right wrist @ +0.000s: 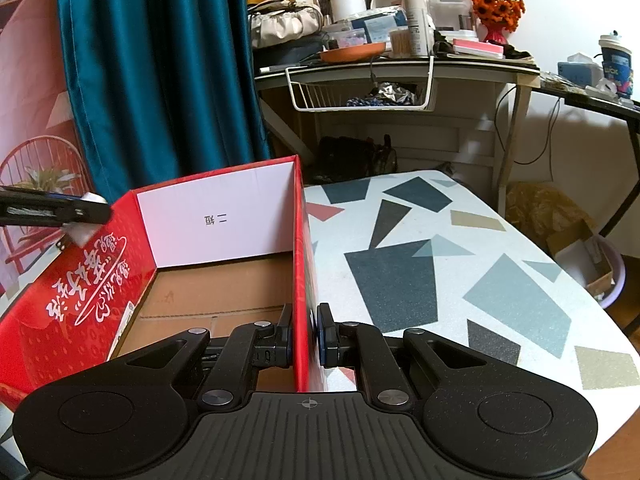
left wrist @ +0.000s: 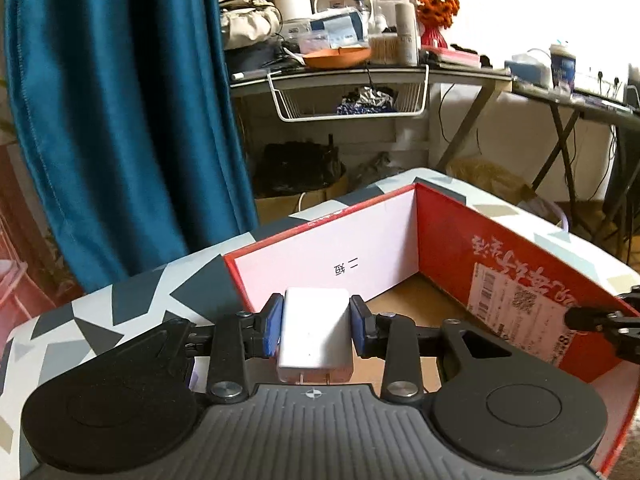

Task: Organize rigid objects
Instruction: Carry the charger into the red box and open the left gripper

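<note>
My left gripper (left wrist: 316, 322) is shut on a white charger block (left wrist: 315, 334), held above the near left rim of an open red cardboard box (left wrist: 444, 236). The same gripper and charger show at the left edge of the right wrist view (right wrist: 86, 210). My right gripper (right wrist: 304, 336) is shut on the box's right wall (right wrist: 302, 264), one finger inside and one outside. The box floor (right wrist: 216, 284) is bare brown cardboard. The right gripper's tip shows at the far right of the left wrist view (left wrist: 600, 320).
The box stands on a table with a white, grey and blue triangle pattern (right wrist: 440, 272). A teal curtain (left wrist: 120, 120) hangs behind. A cluttered desk (right wrist: 400, 60) with a wire basket stands beyond the table. A pale bin (right wrist: 612, 276) sits on the floor at right.
</note>
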A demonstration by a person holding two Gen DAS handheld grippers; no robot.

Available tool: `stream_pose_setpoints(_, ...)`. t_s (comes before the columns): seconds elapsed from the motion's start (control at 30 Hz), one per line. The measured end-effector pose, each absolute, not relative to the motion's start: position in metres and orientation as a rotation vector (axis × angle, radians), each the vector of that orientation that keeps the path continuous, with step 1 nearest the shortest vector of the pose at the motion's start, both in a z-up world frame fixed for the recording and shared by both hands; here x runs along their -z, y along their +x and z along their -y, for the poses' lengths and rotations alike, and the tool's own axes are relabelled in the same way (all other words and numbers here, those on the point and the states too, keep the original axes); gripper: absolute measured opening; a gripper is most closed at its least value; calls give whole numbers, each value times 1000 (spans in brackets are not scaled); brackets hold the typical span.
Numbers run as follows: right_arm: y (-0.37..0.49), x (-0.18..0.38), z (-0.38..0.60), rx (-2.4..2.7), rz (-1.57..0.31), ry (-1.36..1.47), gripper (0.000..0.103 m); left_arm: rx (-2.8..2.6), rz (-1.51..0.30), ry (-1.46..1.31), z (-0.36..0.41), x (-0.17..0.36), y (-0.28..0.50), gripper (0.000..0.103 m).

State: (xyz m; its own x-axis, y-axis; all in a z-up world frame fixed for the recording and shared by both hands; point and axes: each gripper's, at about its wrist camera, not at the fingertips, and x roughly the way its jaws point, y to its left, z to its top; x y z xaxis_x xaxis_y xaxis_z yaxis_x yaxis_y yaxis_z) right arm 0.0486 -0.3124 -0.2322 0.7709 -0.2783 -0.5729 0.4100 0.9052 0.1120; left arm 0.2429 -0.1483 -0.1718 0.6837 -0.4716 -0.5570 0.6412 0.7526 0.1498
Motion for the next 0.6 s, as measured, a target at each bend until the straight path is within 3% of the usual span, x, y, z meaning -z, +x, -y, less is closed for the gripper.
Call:
stream_pose_setpoints(0.23,49,232,312,376,-582,236,10,641,-549,350,145,184,262,38)
stream_pose_setpoints(0.37,50,231,312,376,-583,236,10,662,-547,304,128,176,260,56)
stream_pose_setpoints(0.6,50,232,311,376,-584,235,10,614,-552,152,83,170,255,56)
